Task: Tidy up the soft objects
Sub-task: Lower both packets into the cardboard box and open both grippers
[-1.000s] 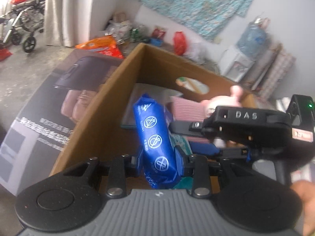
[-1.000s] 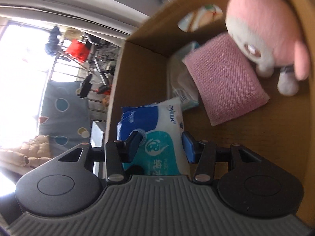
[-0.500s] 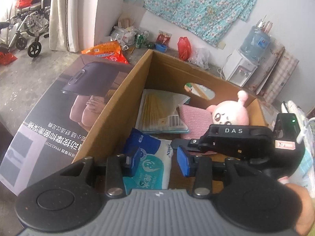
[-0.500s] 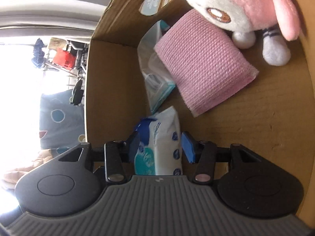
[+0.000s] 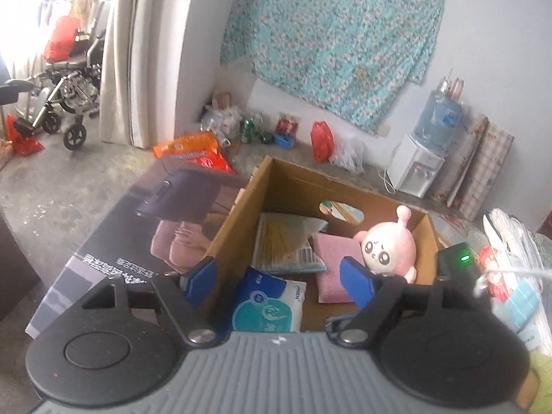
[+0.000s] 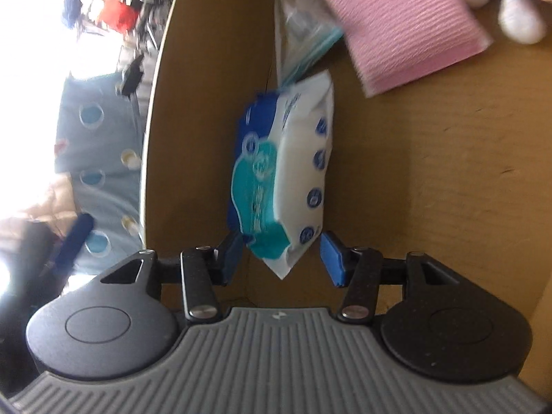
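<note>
An open cardboard box (image 5: 238, 220) holds a blue-and-white wet wipes pack (image 5: 269, 307), a pink folded cloth (image 5: 333, 252), a pink plush toy (image 5: 388, 245) and a flat yellow-striped packet (image 5: 281, 241). My left gripper (image 5: 279, 279) is open and empty, raised above the box's near edge. My right gripper (image 6: 281, 257) is open inside the box; the wipes pack (image 6: 283, 176) lies on the box floor between and beyond its fingertips, not gripped. The pink cloth (image 6: 400, 24) and the plush toy's feet (image 6: 517, 24) lie further in.
The box stands on a large printed carton (image 5: 138, 238). Orange bags (image 5: 193, 151) and clutter line the far wall, with a water dispenser (image 5: 424, 158) to the right. A wheelchair (image 5: 58, 96) stands at the left. White and teal items (image 5: 514, 276) lie right of the box.
My left gripper let go of the wipes pack, opened wide and rose away from the box. My right gripper opened wider and the pack now lies loose on the box floor.
</note>
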Available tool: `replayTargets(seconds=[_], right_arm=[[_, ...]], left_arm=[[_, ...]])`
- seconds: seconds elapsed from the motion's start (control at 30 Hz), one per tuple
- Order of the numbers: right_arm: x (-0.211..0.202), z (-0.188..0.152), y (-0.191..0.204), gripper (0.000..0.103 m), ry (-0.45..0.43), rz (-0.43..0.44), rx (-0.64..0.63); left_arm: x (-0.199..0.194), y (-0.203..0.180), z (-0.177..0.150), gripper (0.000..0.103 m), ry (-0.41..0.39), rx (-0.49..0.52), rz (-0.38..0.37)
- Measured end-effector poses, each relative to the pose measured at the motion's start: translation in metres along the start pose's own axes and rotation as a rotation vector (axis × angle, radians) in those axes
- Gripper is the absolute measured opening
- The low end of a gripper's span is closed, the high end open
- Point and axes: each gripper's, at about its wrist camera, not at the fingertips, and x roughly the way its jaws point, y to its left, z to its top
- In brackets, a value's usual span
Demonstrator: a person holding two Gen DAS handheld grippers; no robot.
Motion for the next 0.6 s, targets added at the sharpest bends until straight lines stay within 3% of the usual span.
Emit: replayTargets(seconds=[0.17, 0.3, 0.4, 0.6], right_arm=[[0.024, 0.000, 0.011, 0.043, 0.027, -0.008, -0.050], [0.028, 0.003, 0.009, 0.031, -0.015, -0.034, -0.051], [0.023, 0.011, 0.004, 0.027, -0.047, -0.021, -0.034], [0.016, 0.011, -0.007, 0.032, -0.048, 0.019, 0.013]], left_arm=[[-0.003, 0.004, -0.005, 0.080, 0.002, -0.014, -0.009], [-0.001, 0.005, -0.009, 0.080, 0.016, -0.028, -0.019], [0.000, 0.005, -0.012, 0.080, 0.018, -0.033, -0.021], [-0.003, 0.002, -0.017, 0.080, 0.015, -0.029, -0.030]])
